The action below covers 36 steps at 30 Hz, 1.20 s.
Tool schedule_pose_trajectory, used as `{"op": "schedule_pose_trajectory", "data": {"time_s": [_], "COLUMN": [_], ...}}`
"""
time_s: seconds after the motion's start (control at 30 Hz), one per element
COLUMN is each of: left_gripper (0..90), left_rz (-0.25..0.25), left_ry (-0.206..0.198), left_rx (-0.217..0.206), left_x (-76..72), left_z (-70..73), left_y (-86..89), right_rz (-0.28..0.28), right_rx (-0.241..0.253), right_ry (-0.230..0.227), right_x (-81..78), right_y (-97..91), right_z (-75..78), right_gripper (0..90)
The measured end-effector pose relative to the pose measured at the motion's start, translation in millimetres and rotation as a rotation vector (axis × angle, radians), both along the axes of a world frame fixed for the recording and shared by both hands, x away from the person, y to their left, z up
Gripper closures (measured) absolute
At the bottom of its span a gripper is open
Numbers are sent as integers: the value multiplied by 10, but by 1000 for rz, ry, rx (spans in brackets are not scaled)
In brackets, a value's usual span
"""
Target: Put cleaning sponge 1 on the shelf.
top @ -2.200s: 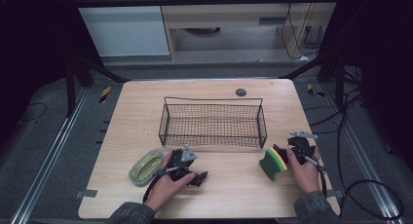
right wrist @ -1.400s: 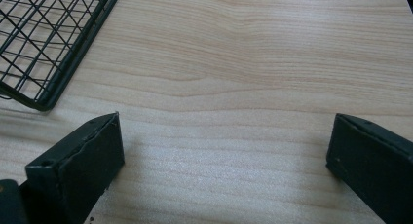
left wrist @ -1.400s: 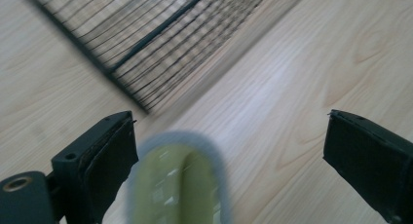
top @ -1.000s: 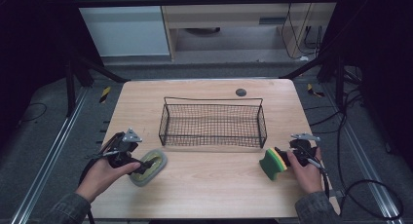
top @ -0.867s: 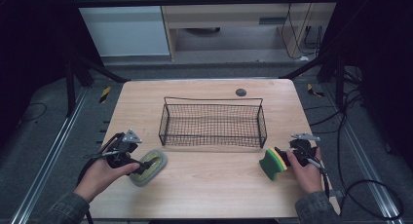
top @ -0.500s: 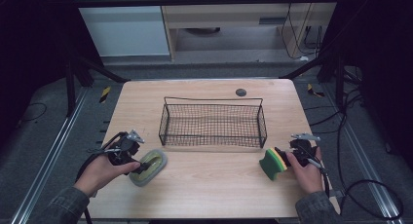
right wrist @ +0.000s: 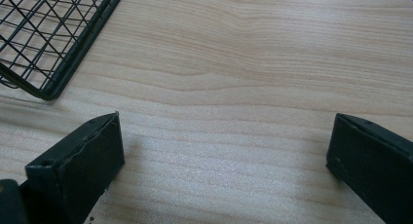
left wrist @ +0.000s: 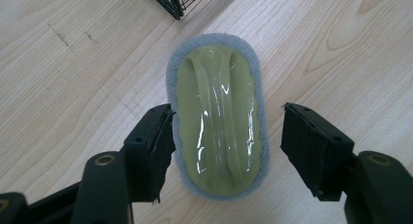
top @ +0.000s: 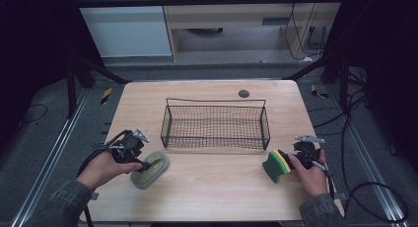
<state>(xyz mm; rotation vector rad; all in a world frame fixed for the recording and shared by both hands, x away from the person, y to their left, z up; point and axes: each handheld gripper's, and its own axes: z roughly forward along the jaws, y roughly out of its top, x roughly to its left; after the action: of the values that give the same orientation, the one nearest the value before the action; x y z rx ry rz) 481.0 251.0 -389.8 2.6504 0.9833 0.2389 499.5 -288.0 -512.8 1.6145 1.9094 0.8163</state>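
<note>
An oval grey scrubber with a pale green plastic grip [top: 149, 164] [left wrist: 217, 119] lies flat on the wooden table [top: 212, 182], left of centre. My left gripper [top: 144, 165] [left wrist: 226, 112] straddles it from the left. Its jaws have just been closing with the scrubber between them; one pad is at the foam edge, the other stands a small gap off. A green and yellow sponge [top: 275, 167] stands on edge at the right. My right gripper [top: 288, 160] [right wrist: 226, 119] sits just right of it, open wide over bare wood.
A black wire basket [top: 215, 124] [right wrist: 46, 44] stands in the middle of the table; a corner of this basket [left wrist: 178, 1] lies just beyond the scrubber. A small dark disc [top: 243, 93] lies near the far edge. Cables trail off both hands.
About two seconds ago the left hand lay to the right of the scrubber; it now comes at it from the left, with the jaws over it. The right hand has kept still.
</note>
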Motion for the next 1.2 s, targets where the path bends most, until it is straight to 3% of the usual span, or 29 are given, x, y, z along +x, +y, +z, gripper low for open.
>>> {"op": "schedule_pose_trajectory", "data": {"time_s": [0.3, 0.47, 0.57, 0.7, 0.87, 1.2], "left_gripper": [410, 423, 411, 420, 507, 558], "left_rz": [-16, -19, -23, -6, 32, 49], "left_ry": [19, 31, 38, 68, 111, 112], "left_rx": [45, 50, 80, 67, 17, 1], "left_x": [15, 31, 65, 119, 169, 245], "left_z": [-5, -31, -91, -205, -293, -357], "left_y": [-28, -44, -56, -42, 0, -14], "right_rz": [6, 11, 5, 2, 3, 2], "right_rx": [2, 4, 3, 3, 2, 3], "right_ry": [2, 0, 1, 1, 1, 1], "right_x": [-13, -18, -20, -21, -21, -21], "right_y": [-4, -8, -4, -2, -3, -2], "right_z": [2, 2, 1, 1, 1, 1], "right_gripper": [6, 6, 6, 6, 6, 6]}}
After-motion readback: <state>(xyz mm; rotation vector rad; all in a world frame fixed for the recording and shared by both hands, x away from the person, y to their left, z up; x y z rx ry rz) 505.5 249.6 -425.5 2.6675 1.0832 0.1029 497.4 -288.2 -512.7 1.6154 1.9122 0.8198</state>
